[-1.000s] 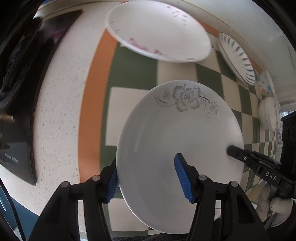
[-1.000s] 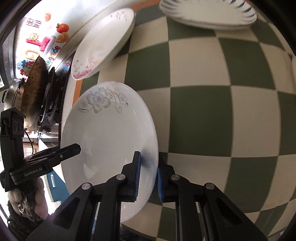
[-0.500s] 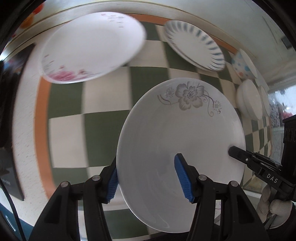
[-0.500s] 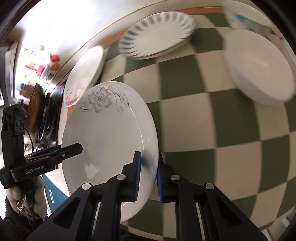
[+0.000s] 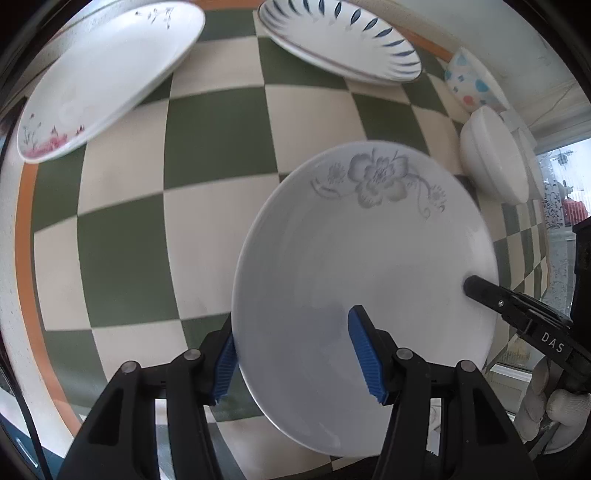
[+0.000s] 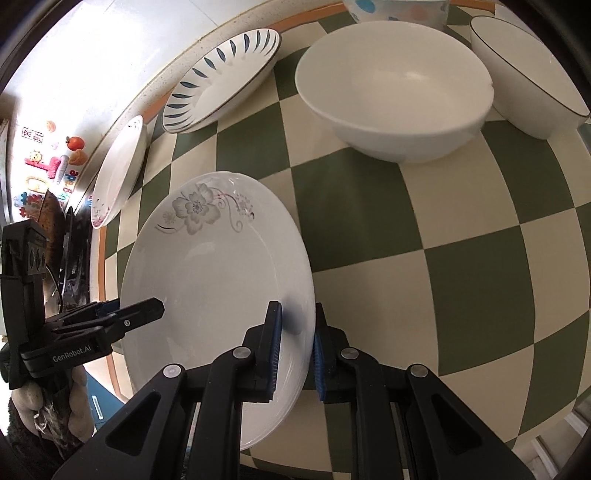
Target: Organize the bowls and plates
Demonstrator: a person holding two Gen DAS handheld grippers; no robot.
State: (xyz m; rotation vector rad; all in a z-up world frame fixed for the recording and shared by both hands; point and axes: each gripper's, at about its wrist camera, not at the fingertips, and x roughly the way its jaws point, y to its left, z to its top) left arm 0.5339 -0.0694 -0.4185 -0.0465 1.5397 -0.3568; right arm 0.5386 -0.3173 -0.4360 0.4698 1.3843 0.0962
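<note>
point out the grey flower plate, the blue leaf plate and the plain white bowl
grey flower plate (image 6: 207,280), right wrist view, on its bare centre
blue leaf plate (image 5: 332,37), left wrist view, on its white middle
plain white bowl (image 6: 399,85), right wrist view, on its inner wall

Both my wrist cams look down close, from opposite rims of the plate (image 5: 354,258) (image 6: 214,266); both show the checkered tabletop (image 5: 207,206) (image 6: 424,229).

Three plates (image 6: 207,258) (image 6: 221,81) (image 6: 116,181), three bowls (image 6: 395,92) (image 6: 528,74) (image 6: 395,9), two grippers (image 6: 295,347) (image 5: 291,354)
</note>
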